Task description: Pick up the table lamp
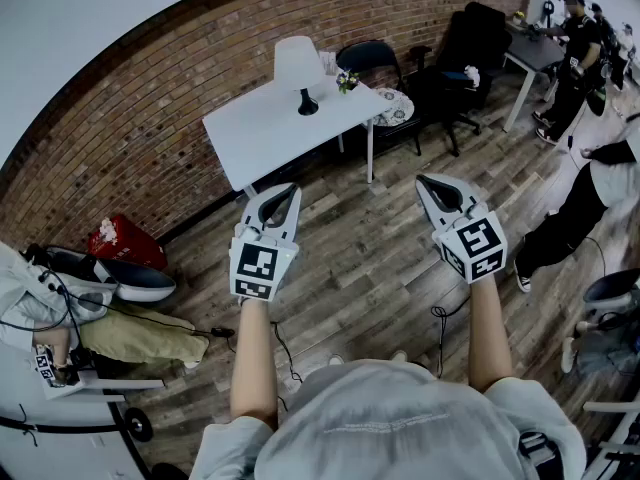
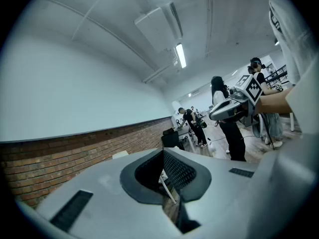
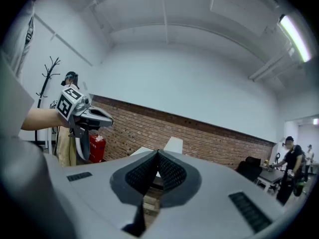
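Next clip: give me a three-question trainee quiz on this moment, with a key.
1. True or false: the table lamp stands on the white table.
2. Which describes the left tongs and right tongs? A) both shut, empty B) both wide open C) left shut on the lamp
3. What colour is the bag on the floor by the brick wall?
Key: 1 true; 2 A; 3 red.

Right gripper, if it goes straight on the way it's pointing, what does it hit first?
Open air at first. The right gripper, jaws together and empty, lines up with the table lamp on the white table, so the lamp or table edge probably comes first; depth is unclear.
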The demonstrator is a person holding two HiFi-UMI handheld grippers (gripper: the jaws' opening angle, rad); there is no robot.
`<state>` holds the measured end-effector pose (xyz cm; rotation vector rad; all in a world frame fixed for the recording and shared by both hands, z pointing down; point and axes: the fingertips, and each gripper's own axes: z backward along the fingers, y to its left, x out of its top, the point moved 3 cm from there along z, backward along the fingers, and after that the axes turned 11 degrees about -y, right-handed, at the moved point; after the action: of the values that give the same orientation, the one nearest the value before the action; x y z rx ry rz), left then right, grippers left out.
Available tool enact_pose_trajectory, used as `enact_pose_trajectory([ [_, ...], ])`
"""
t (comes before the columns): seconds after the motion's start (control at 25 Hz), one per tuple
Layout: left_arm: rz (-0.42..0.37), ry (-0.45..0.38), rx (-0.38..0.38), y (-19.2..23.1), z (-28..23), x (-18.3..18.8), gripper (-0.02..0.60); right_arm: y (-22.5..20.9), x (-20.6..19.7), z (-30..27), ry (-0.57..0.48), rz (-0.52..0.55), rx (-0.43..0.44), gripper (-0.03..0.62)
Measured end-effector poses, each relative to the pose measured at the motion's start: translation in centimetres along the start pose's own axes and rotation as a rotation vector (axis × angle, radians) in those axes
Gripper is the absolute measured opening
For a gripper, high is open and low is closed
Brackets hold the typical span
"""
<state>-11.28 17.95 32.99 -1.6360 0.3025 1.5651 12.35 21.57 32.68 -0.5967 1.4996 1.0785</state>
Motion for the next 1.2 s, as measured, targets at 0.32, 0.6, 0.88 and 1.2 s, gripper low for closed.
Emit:
enact_pose_trajectory([
  [0.32,-0.008,0.008,0.024,-0.8,-0.7,0.2,0.012,-1.2,0.0,0.7,-0.024,-0.013,0.001,0.014],
  [0.6,-0.016,0.044,0.029,-2.2,-1.2,0.0,0.012,-2.0,-0.4,1.2,-0.031,-0.021,0.058,0.012],
  [0.88,0.011,0.068,0.051,-4.0,-2.7,-0.5,0.017,-4.3,-1.8,2.2,-0.052,-0.043,0.057,0.014],
  [1.2,0.019,0.093,0.081,-5.8,-5.4,0.6,0.181,-7.7,-2.7,3.5,-0.029,-0.023,0.113,0.012],
])
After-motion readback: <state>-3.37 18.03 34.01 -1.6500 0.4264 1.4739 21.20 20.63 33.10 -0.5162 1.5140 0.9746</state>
